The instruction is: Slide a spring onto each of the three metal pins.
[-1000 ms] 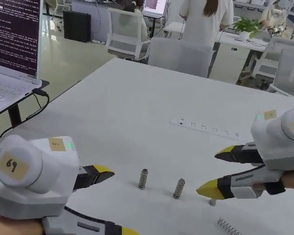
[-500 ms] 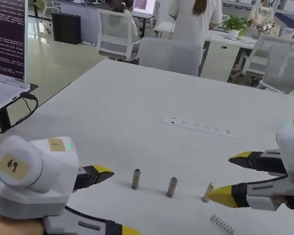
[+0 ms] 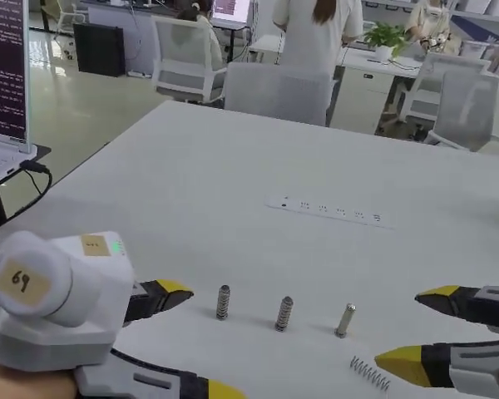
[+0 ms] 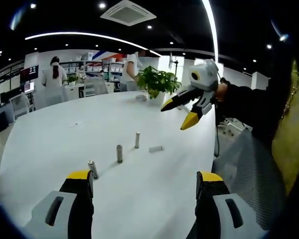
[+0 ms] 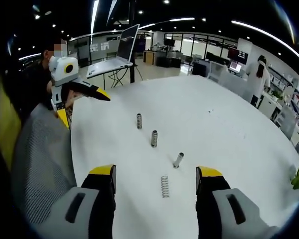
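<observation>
2 of 3 done: left pin (image 3: 223, 302) and middle pin (image 3: 284, 313) each carry a spring, right pin (image 3: 344, 320) is bare. The last spring (image 3: 369, 373) lies flat on the table (image 3: 233, 183), just near-right of the bare pin and not touching it. Right gripper (image 3: 397, 328) is spread wide and empty, just right of that spring. The right gripper view frames the spring between its jaws, so it looks staged for the pickup. Left gripper (image 3: 206, 341) is also spread and empty, sitting left of the row, probably to keep clear.
</observation>
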{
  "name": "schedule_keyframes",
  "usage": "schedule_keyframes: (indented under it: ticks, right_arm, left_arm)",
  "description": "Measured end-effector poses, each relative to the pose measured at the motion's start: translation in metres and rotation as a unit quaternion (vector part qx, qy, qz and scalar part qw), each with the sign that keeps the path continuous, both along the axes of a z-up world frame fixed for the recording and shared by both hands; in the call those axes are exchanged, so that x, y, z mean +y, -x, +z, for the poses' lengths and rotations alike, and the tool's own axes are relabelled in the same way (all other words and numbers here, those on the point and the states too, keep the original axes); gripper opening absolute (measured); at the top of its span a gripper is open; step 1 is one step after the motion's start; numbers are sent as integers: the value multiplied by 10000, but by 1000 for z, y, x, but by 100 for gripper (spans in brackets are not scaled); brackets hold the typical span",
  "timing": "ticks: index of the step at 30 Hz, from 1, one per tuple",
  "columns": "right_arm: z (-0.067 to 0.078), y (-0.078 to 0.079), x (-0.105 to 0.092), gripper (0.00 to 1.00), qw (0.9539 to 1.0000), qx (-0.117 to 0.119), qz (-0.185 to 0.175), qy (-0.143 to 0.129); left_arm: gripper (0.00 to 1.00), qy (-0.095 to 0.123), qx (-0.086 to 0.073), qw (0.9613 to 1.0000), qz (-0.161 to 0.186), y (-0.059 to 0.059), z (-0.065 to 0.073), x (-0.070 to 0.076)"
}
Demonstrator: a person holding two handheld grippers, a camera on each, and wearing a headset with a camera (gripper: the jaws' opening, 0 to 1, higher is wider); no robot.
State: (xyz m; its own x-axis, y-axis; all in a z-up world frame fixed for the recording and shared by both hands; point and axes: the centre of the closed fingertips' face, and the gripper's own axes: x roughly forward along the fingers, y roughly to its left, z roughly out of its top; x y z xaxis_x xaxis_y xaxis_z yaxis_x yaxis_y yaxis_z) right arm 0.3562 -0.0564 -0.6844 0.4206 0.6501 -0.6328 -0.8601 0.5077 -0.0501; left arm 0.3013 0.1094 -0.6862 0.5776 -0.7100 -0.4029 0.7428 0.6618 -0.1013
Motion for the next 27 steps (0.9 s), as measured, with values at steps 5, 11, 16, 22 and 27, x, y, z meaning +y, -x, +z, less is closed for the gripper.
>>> schedule_keyframes:
  ticks: [5, 11, 16, 22, 27]
  right_arm:
    - [-6, 8, -14, 63, 9998, 77, -162, 6]
    - [-12, 14, -25, 63, 9994, 143, -306, 18]
    - [-19, 17, -29, 63, 9990, 206, -398, 9]
    - [-32, 16, -31, 60, 9987, 304, -410, 42]
    - [-45, 15, -30, 57, 9982, 429, -428, 17]
  left_arm:
    - [82, -2, 8, 10000, -42, 1, 0, -4]
    - [82, -3, 8, 10000, -77, 1, 0, -6]
    - [82, 0, 13, 9999, -108, 2, 0, -8]
    - [82, -2, 24, 9999, -114, 3, 0, -8]
    - [81, -22, 34, 9999, -132, 4, 0, -9]
